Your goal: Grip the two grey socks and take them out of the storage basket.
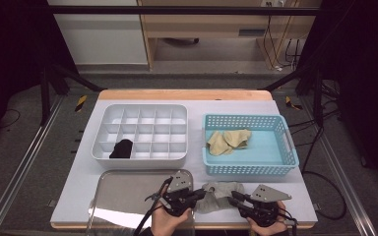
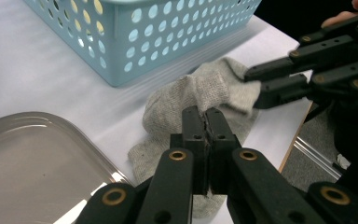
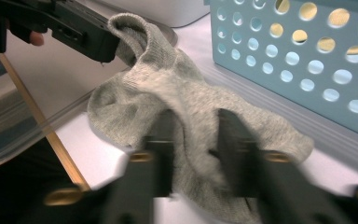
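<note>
- No brand, label or readable writing shows on any item.
- A grey knit sock [image 1: 220, 193] lies crumpled on the white desk [image 1: 285, 187], just in front of the light blue basket [image 1: 290, 147] and just right of the metal tray [image 1: 123, 189]. Its weave is soft and finely ribbed, and its cuff stands up in a fold.
- The left tongs [image 2: 205, 122] are pressed together on a fold of the sock; in the right gripper view they hold the raised cuff.
- The right tongs [image 3: 193, 135] stand apart with sock fabric between them, the pads not pressing on it. They are motion-blurred in their own view, so their edges are hard to make out.
- The basket is plastic, its walls pierced by rows of round holes. It holds a pale yellow cloth [image 1: 229, 140], bunched up.
- A white plastic organiser [image 1: 142, 132], divided into a grid of square cells, holds a dark bundle [image 1: 122, 149] in a front-row cell; what it is cannot be told.
- The tray is smooth, rounded at the corners, with glare on it, and its front edge is cut off at the bottom of the high view.
</note>
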`<state>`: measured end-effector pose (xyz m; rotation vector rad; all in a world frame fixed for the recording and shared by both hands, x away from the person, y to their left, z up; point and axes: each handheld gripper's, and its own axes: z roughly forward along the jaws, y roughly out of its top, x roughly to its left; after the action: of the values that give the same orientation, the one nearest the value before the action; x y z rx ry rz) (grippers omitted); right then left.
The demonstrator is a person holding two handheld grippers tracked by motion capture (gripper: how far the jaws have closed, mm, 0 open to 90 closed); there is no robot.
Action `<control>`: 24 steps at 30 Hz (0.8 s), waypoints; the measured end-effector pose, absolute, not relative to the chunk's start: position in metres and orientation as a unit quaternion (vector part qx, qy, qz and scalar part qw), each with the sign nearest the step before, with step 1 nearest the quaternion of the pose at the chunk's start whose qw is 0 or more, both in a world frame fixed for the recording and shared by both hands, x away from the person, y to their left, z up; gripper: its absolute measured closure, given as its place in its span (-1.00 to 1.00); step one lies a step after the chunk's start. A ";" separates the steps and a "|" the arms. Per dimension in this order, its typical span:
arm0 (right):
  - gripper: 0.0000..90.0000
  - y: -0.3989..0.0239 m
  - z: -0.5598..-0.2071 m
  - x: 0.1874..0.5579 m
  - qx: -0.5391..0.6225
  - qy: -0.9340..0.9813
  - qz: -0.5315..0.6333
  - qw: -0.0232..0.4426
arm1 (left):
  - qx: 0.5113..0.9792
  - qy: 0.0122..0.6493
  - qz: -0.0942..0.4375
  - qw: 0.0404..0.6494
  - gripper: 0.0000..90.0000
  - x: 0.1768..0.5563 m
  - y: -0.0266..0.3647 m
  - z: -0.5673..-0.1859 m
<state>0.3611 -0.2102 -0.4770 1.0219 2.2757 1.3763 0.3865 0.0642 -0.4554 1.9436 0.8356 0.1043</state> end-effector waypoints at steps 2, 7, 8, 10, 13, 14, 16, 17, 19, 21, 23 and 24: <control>0.98 -0.213 -0.472 0.360 0.351 0.786 0.488 0.146 | 0.799 0.344 0.042 0.493 0.96 0.386 0.066 -0.453; 0.98 -0.224 -0.450 0.349 0.358 0.767 0.520 0.116 | 0.794 0.342 0.024 0.501 0.96 0.373 0.070 -0.439; 0.98 -0.226 -0.447 0.347 0.361 0.763 0.524 0.110 | 0.796 0.339 0.028 0.500 0.96 0.369 0.070 -0.435; 0.98 -0.230 -0.442 0.345 0.378 0.758 0.524 0.093 | 0.803 0.338 0.024 0.490 0.96 0.365 0.068 -0.428; 0.98 -0.232 -0.443 0.354 0.410 0.756 0.505 0.075 | 0.814 0.344 0.025 0.467 0.95 0.370 0.062 -0.431; 0.98 -0.231 -0.446 0.359 0.417 0.758 0.498 0.070 | 0.814 0.349 0.028 0.463 0.95 0.373 0.060 -0.434; 0.98 -0.229 -0.451 0.370 0.431 0.760 0.481 0.065 | 0.816 0.359 0.035 0.452 0.94 0.384 0.057 -0.443; 0.98 -0.227 -0.455 0.377 0.437 0.761 0.475 0.063 | 0.814 0.360 0.039 0.455 0.94 0.389 0.056 -0.446; 0.98 -0.223 -0.462 0.387 0.441 0.761 0.468 0.082 | 0.813 0.353 0.059 0.460 0.92 0.395 0.055 -0.450; 0.98 -0.221 -0.467 0.393 0.441 0.759 0.470 0.096 | 0.809 0.348 0.081 0.467 0.85 0.399 0.053 -0.452; 0.98 -0.219 -0.472 0.395 0.442 0.756 0.469 0.110 | 0.808 0.340 0.107 0.469 0.67 0.401 0.051 -0.455; 0.98 -0.219 -0.473 0.396 0.442 0.756 0.468 0.114 | 0.810 0.339 0.111 0.466 0.64 0.402 0.050 -0.457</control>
<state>0.3963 -0.2193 -0.4730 1.2969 2.2181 1.3724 0.4023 0.0500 -0.4567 1.9871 0.8312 0.2735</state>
